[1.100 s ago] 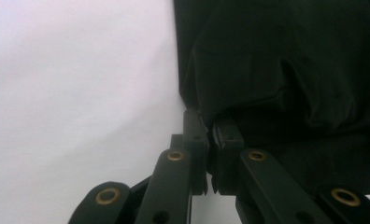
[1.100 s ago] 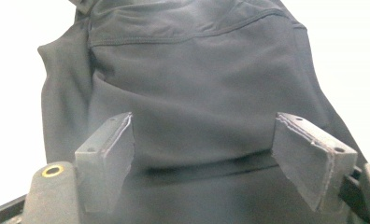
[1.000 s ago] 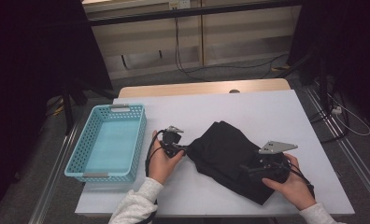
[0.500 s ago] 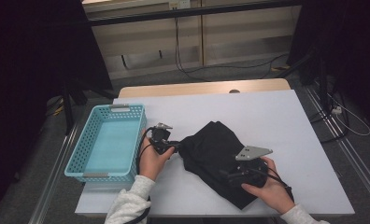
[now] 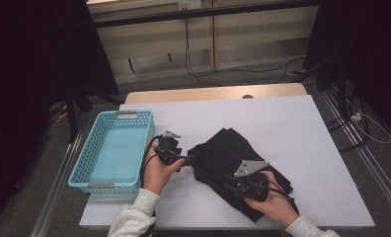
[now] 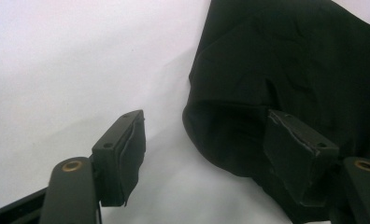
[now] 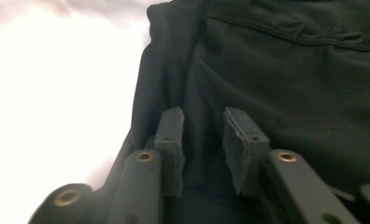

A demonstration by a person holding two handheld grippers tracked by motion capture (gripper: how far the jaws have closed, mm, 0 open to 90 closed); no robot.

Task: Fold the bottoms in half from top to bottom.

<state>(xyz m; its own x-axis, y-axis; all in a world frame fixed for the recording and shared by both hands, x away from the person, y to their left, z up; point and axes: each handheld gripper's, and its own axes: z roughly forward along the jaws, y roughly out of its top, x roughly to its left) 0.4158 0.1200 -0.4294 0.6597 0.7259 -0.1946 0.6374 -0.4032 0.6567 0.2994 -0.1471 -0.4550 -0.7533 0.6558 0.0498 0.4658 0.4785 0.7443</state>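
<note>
**Two tongs at one black cloth**

Two tongs are in my hands, both at the black cloth (image 5: 238, 163) that lies crumpled on the white worktop (image 5: 292, 123).

My left tongs (image 5: 191, 159) have just been opening and now stand spread. In the left gripper view one pad hangs over bare worktop and the other sits in front of the cloth's rounded edge, which lies between them without being pressed.

My right tongs (image 5: 229, 186) rest on the near part of the cloth, well to the right of my left ones. They have just been closing. In the right gripper view the two pads stand close together with a fold of cloth between them; I cannot tell whether they already pinch it.

A blue basket (image 5: 112, 148) sits just beyond my left hand (image 5: 158, 170), on its outer side.
</note>
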